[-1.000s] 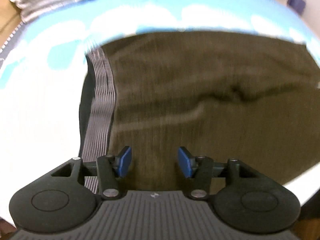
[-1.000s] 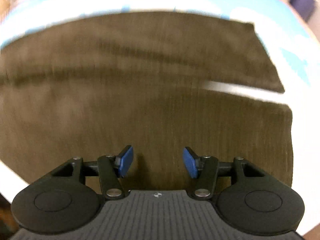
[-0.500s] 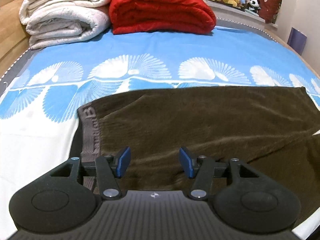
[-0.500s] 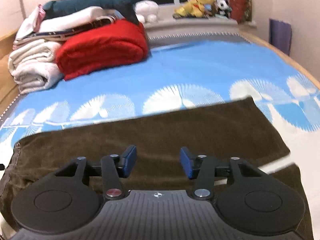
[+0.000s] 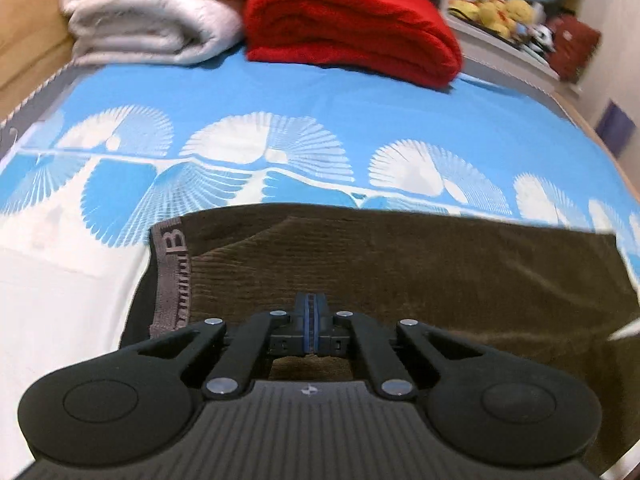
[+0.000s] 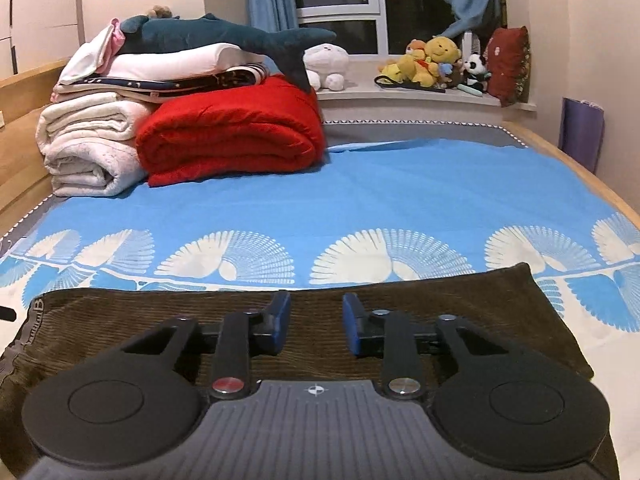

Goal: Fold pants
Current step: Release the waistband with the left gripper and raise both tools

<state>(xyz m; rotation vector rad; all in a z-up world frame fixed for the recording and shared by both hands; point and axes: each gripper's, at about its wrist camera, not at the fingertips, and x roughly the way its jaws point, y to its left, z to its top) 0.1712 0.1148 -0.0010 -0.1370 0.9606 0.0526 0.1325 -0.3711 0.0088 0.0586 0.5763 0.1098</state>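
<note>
Dark olive corduroy pants [image 5: 420, 268] lie flat across the near part of the bed, with the grey lettered waistband [image 5: 174, 272] at the left. My left gripper [image 5: 311, 322] hangs above the cloth near the waistband, shut with its blue pads together and nothing between them. In the right wrist view the same pants [image 6: 460, 300] stretch from the waistband [image 6: 34, 312] at the left to the leg ends at the right. My right gripper [image 6: 316, 322] hovers over the middle of the pants; its jaws are closing, with a gap and no cloth between them.
The bed carries a blue sheet with white fan prints [image 6: 380, 200]. A folded red blanket [image 6: 236, 136] and stacked white blankets [image 6: 88, 144] with a plush shark [image 6: 208, 36] sit at the far left. Soft toys [image 6: 436, 64] line the window sill. Wooden bed frame [image 6: 560, 156] at the right.
Both grippers have lifted away from the pants and tipped up, bringing the far bed into view. The left gripper has shut. The right gripper's jaws have narrowed.
</note>
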